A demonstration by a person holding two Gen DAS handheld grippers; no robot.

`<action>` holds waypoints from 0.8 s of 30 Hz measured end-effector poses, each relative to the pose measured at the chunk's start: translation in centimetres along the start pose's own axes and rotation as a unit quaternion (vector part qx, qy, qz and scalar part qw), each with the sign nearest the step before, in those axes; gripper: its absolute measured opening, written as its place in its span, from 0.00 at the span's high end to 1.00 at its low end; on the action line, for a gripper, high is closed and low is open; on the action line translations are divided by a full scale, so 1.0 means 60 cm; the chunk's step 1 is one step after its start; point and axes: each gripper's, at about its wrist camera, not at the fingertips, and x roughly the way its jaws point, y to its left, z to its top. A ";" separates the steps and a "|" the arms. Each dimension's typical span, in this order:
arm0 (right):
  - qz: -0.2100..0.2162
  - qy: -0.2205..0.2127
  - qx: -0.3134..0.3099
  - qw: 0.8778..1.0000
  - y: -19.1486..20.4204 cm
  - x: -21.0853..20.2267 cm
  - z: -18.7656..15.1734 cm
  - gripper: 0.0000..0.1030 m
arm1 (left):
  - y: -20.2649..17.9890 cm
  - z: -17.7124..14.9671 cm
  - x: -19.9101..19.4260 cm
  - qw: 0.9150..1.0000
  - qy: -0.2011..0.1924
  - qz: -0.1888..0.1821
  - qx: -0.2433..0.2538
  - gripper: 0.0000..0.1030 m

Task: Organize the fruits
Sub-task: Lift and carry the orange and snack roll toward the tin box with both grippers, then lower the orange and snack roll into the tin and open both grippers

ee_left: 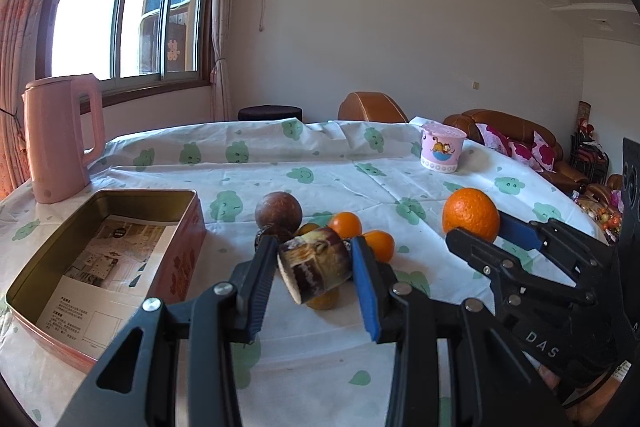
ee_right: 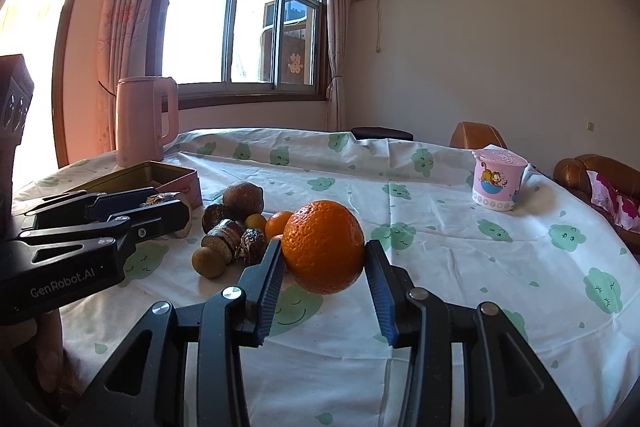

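Here the left hand-held gripper [ee_left: 316, 263] clamps a brown sugarcane piece [ee_left: 314, 267] above the bench [ee_left: 320, 171], while the right hand-held gripper [ee_right: 324, 263] grips a large orange [ee_right: 323, 247].

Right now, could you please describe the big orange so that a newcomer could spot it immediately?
Start at the table with the cloud-print cloth, then find the fruit pile near the open tin. The big orange sits clamped in the right tongs, larger and rougher-skinned than the small smooth oranges behind it.
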 end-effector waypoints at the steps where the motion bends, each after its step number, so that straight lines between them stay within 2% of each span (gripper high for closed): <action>1: 0.003 -0.001 -0.002 1.000 0.004 0.000 0.005 0.58 | 0.005 0.002 -0.001 1.000 -0.002 0.004 -0.002 0.62; 18: 0.089 0.001 -0.025 0.996 0.086 0.034 0.086 0.58 | 0.122 0.015 -0.012 0.997 0.008 0.069 -0.042 0.62; 24: 0.106 0.001 -0.047 0.993 0.125 0.053 0.113 0.58 | 0.160 0.019 -0.009 0.994 0.013 0.091 -0.051 0.62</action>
